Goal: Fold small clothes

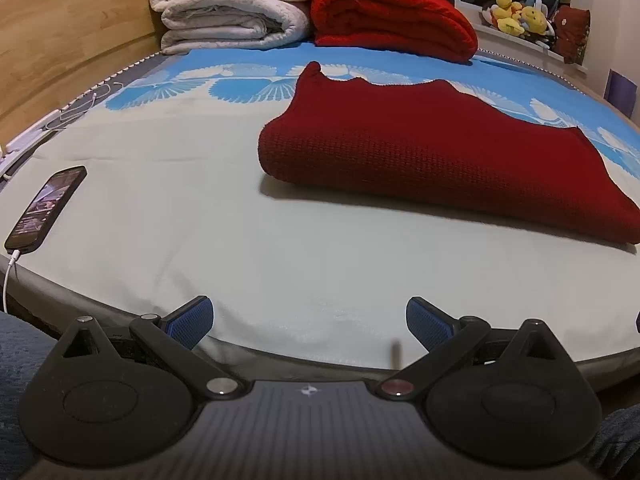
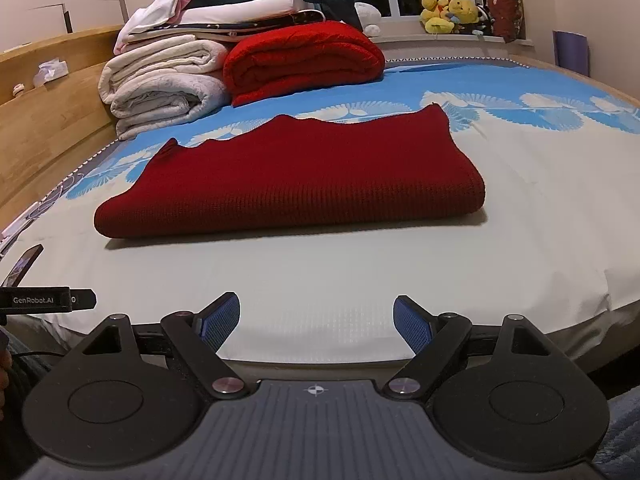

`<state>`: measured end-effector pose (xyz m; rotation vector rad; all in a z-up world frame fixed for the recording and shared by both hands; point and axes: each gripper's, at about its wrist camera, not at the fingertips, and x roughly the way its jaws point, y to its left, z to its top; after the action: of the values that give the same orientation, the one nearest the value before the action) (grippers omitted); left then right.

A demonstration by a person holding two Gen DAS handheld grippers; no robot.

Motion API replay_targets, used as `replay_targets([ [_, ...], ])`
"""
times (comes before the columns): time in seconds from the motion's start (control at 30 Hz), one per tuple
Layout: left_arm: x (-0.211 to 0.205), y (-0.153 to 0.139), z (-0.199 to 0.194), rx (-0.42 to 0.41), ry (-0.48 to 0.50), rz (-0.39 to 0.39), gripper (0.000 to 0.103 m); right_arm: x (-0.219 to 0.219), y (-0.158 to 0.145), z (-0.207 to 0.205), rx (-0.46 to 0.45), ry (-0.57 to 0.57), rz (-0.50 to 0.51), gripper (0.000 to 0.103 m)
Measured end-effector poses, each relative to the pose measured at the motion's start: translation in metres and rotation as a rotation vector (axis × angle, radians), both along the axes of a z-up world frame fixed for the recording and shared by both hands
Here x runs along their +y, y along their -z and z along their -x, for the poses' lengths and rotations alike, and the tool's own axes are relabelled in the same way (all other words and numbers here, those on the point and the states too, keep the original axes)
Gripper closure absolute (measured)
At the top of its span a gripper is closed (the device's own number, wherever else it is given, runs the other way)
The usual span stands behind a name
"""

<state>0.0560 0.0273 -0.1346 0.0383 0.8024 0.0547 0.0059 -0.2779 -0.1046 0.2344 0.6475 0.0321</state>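
left wrist: left gripper jaws apart, empty, over bed edge; sweater ahead, off right | right wrist: right gripper jaws apart, empty; sweater dead ahead, long axis crosswise, so right hand's probably nearer

Reads "GenRobot.AI" in white letters on the black body of the left gripper, seen at the left edge of the right wrist view.
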Motion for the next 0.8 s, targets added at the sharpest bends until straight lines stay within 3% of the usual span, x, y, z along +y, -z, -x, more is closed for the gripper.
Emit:
replay_targets([
  [0.8, -0.011, 0.006, -0.029, 0.052, 0.018, 0.047, 0.000, -0.006, 0.001, -0.017, 0.012, 0.072, -0.079, 0.018],
])
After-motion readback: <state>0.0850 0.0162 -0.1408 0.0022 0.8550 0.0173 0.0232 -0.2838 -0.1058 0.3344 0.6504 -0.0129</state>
